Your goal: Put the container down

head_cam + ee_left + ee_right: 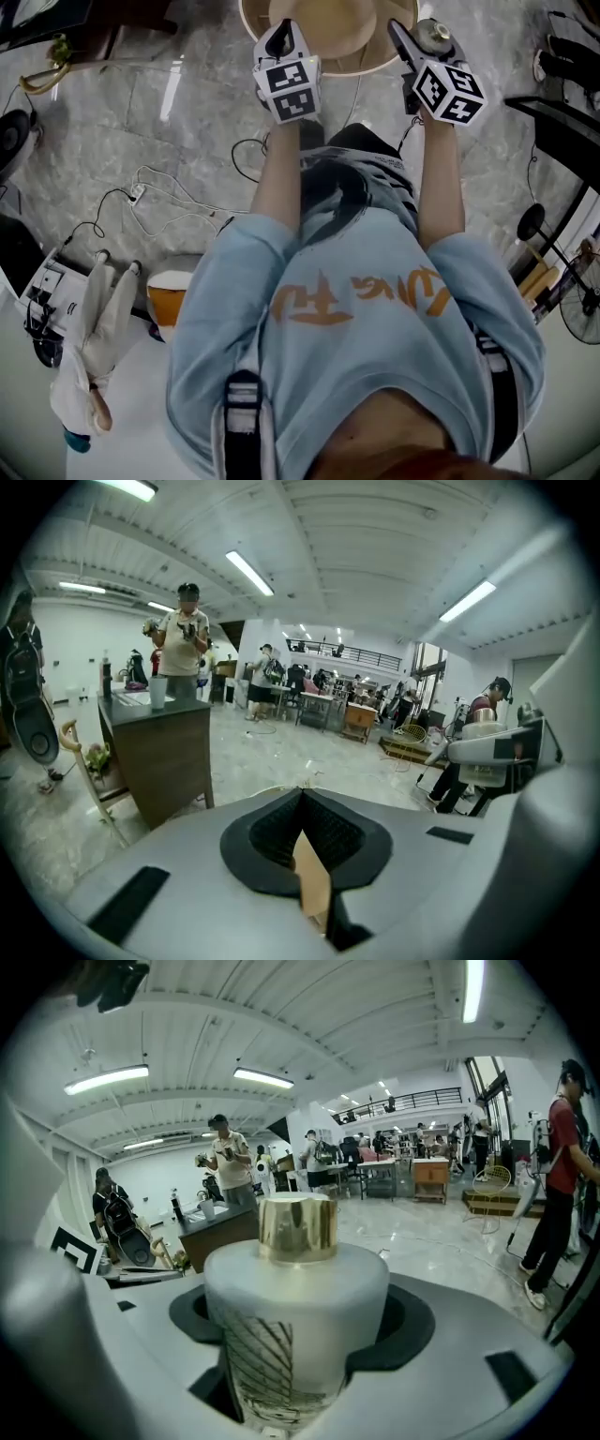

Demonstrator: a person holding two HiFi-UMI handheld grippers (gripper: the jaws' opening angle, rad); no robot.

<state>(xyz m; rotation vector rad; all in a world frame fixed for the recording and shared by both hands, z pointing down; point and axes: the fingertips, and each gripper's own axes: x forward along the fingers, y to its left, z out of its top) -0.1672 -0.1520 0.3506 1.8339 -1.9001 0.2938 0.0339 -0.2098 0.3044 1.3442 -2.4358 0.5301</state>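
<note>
From the head view: pinching the near rim of a round tan tray [342, 23] with the left gripper [281, 30], gripping a white bottle [433, 34] at the tray's right edge with the right gripper [417, 37].

Left gripper view: clamped shut on the tray's thin tan wall.

Right gripper view: spread round the bottle's frosted body, gold cap [297, 1227] up.

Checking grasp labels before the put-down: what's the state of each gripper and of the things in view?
left gripper: shut on the container's rim.
right gripper: shut on the bottle.
container: held by its rim, open side up; support underneath not visible.
bottle: upright between the jaws.
gold cap: on the bottle.
white glove: unworn.
</note>
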